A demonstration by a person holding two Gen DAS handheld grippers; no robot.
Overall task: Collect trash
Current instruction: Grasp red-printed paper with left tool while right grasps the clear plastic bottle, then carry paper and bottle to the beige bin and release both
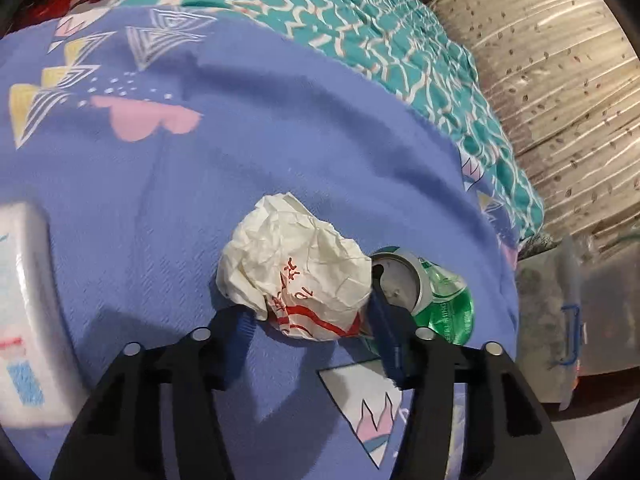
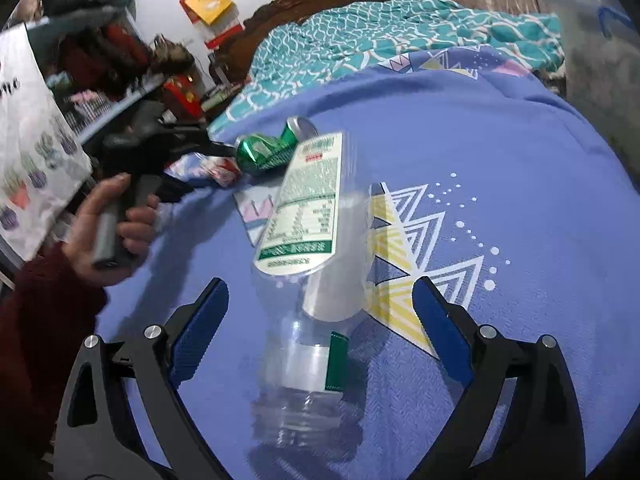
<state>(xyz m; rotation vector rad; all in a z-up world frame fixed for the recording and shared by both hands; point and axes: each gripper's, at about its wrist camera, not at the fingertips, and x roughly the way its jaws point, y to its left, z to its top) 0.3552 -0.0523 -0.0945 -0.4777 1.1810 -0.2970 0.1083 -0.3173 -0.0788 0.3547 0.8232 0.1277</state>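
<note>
A crumpled white paper ball [image 1: 296, 272] with red print lies on the blue bedsheet [image 1: 240, 168]. My left gripper [image 1: 310, 318] is shut on its near part, a pad against each side. A crushed green can [image 1: 440, 296] lies just right of the right finger, touching the paper. In the right wrist view a clear plastic bottle [image 2: 304, 216] with a green and white label lies on the sheet, its neck toward the camera. My right gripper [image 2: 320, 316] stands open around it, with neither pad touching. The can [image 2: 264, 148] and the paper [image 2: 224, 172] show beyond the bottle.
A white tissue pack [image 1: 20, 312] lies at the left. A teal quilt [image 1: 360, 20] covers the far bed. A clear storage box [image 1: 580, 320] stands off the bed's right edge. A hand [image 2: 92, 232] in a dark red sleeve holds the left gripper near cluttered shelves [image 2: 100, 60].
</note>
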